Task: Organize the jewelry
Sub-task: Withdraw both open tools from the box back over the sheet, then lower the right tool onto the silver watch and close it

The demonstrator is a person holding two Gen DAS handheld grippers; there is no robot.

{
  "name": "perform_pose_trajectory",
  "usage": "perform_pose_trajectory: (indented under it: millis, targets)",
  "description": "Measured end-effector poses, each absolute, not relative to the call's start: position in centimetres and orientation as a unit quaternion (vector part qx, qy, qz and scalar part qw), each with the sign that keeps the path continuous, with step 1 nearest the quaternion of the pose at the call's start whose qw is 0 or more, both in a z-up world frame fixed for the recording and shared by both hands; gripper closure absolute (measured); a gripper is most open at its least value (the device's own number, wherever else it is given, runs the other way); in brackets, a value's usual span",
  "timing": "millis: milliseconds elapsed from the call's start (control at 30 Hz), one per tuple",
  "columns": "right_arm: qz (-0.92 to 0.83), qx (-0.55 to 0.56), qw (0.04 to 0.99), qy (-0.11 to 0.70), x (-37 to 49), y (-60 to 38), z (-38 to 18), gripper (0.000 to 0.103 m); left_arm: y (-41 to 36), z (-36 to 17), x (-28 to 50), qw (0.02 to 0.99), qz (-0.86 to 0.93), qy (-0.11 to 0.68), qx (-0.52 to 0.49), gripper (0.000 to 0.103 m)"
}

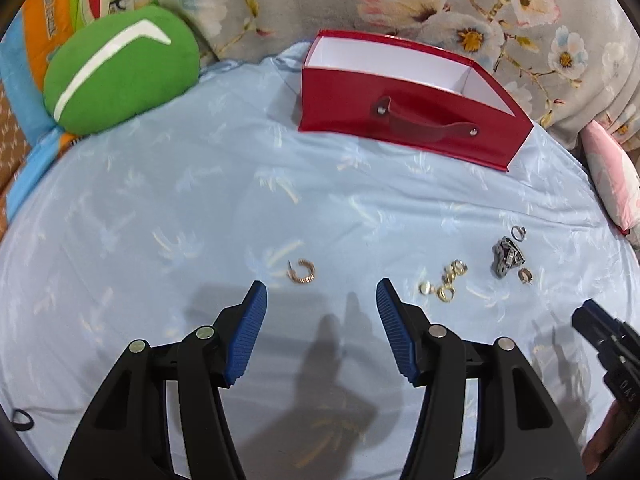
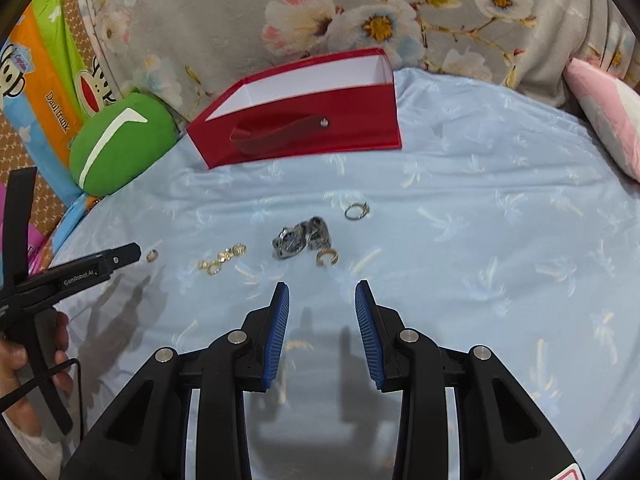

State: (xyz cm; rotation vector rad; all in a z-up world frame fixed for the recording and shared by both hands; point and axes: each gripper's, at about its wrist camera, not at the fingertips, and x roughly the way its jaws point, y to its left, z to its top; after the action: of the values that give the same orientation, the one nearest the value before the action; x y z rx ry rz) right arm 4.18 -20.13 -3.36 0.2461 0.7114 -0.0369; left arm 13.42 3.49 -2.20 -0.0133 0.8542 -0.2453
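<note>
An open red box [image 1: 400, 120] with a white inside stands at the far side of the pale blue sheet; it also shows in the right wrist view [image 2: 320, 120]. Jewelry lies loose on the sheet. A gold hoop earring [image 1: 302, 272] lies just ahead of my open, empty left gripper [image 1: 320, 300]. Gold rings [image 1: 446, 280] [image 2: 222, 260], a silver watch [image 1: 506, 260] [image 2: 300, 238], a silver ring [image 1: 519, 233] [image 2: 357, 210] and a small gold hoop [image 1: 525, 276] [image 2: 327, 257] lie together. My right gripper [image 2: 322, 300] is open and empty just short of the small hoop.
A green cushion [image 1: 120, 72] sits at the back left. A pink pillow [image 2: 608, 112] lies at the right edge. A floral grey cover [image 2: 320, 8] rises behind the box. The left gripper [image 2: 120, 254] shows in the right view near a small gold piece [image 2: 151, 255].
</note>
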Motion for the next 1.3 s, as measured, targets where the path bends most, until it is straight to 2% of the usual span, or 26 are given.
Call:
perform_pose_trajectory:
  millis: [367,867,933,1100,1300]
  targets:
    - [-0.004,0.156,0.917,0.368,9.4,-18.0,-4.3,0.069,5.0,-3.7,13.9,0.901,-0.098,0.420,-0.048,0.048]
    - [-0.044,0.161,0.906,0.389,13.8,-17.6,-5.4,0.069,6.8,-4.2,15.5,0.896,-0.093,0.432,-0.048,0.048]
    - [-0.047,0.162,0.906,0.389,13.9,-17.8,-5.5,0.072,6.8,-4.2,15.6,0.895,-0.094,0.433,-0.046,0.046]
    - [-0.057,0.168,0.903,0.392,13.8,-18.4,-5.6,0.093,6.3,-4.3,16.2,0.893,-0.099,0.437,-0.041,0.045]
    - [-0.054,0.177,0.903,0.389,13.0,-18.9,-5.6,0.094,5.0,-4.4,16.9,0.893,-0.099,0.439,-0.022,0.045]
